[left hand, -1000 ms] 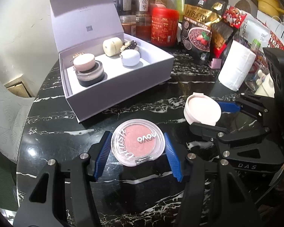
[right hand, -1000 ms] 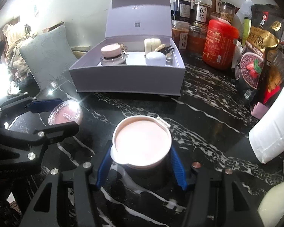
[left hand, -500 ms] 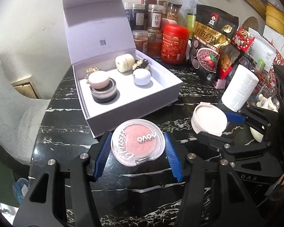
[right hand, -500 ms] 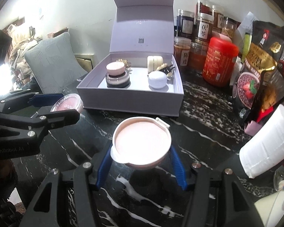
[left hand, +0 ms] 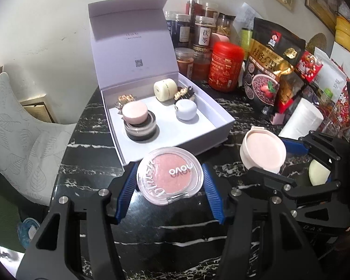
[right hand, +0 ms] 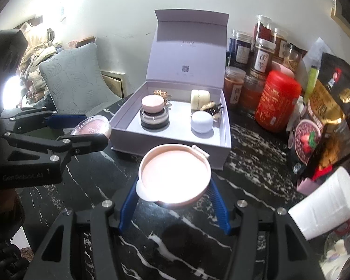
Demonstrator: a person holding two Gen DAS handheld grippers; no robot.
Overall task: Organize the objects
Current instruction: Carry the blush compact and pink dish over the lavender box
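Both grippers have risen off the tabletop (left hand: 86, 144) since the earlier frame, each carrying its load. In the left wrist view, the left gripper (left hand: 169, 184) has its jaws pinching the blush compact (left hand: 169, 178), the open lavender box (left hand: 175, 126) just beyond them. In the right wrist view, the right gripper (right hand: 175, 186) has its jaws pinching the pink cushion compact (right hand: 175, 177), the same box (right hand: 172, 140) just ahead.

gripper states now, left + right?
Left gripper: shut on the blush compact.
Right gripper: shut on the pink round case.

The black, white-veined marble counter (left hand: 93, 144) carries an open lilac cardboard gift box (left hand: 151, 149), a red lidded canister (left hand: 225, 66), clear labelled jars (left hand: 201, 37), printed snack bags (left hand: 268, 70) and a white paper roll (left hand: 301, 119).
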